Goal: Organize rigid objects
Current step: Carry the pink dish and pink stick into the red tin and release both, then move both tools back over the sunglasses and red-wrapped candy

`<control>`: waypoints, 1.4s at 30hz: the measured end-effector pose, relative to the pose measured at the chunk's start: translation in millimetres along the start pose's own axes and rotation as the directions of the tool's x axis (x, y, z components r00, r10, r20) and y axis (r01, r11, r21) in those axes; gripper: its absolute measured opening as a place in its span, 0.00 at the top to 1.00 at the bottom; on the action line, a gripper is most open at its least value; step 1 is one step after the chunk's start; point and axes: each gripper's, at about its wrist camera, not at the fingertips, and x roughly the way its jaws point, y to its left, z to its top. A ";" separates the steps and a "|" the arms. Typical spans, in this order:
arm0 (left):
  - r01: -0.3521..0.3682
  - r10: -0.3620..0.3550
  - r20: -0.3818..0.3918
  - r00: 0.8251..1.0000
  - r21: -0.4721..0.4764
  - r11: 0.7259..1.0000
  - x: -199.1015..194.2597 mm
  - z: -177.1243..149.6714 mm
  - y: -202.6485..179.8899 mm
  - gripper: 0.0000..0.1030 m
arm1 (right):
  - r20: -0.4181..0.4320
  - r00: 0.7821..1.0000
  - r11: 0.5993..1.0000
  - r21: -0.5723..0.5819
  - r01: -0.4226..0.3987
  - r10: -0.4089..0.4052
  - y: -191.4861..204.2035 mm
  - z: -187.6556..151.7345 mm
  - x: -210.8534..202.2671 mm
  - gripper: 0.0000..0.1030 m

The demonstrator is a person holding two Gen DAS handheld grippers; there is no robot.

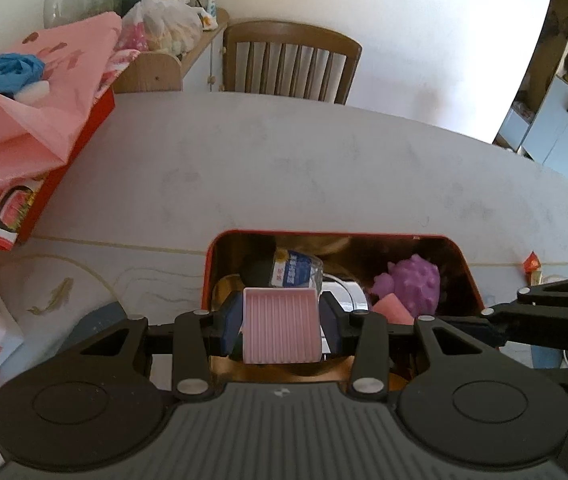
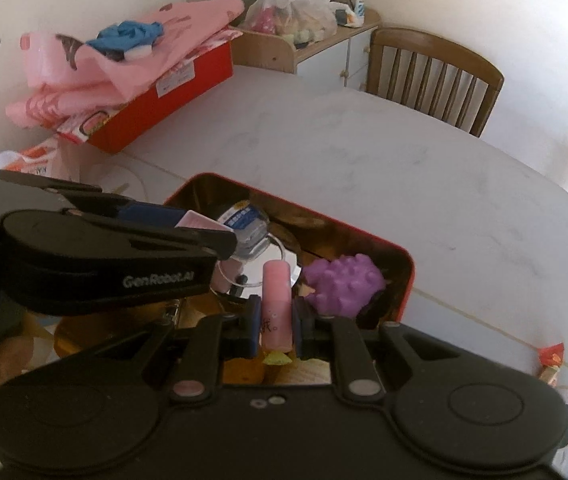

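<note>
At the far left a red box [image 2: 155,120] sits on the white table [image 1: 324,168], heaped with pink bags [image 2: 123,64] and a blue cloth [image 2: 127,34]. Next comes the left gripper [image 1: 281,326], pinching a pink ribbed tray [image 1: 281,324] between its 2 blue pads, the tray's sides pressed flat against them and its ribbed face turned to the camera, above the near edge of the red tin [image 1: 207,272]. Inside the tin lie a labelled clear bottle [image 1: 296,270], then a purple spiky ball [image 1: 418,282] toward its right wall. The right gripper [image 2: 277,324] is clamped on a slim pink tube [image 2: 275,304], which stands upright between its fingers over the tin's near side. A wooden chair [image 2: 432,76] stands beyond the table.
</note>
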 end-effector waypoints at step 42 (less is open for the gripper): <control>0.017 -0.018 0.033 0.999 0.040 0.999 -30.9 -21.4 -17.3 0.49 | 0.072 0.997 0.993 0.120 -0.020 0.011 -17.2 -40.9 -80.2 0.50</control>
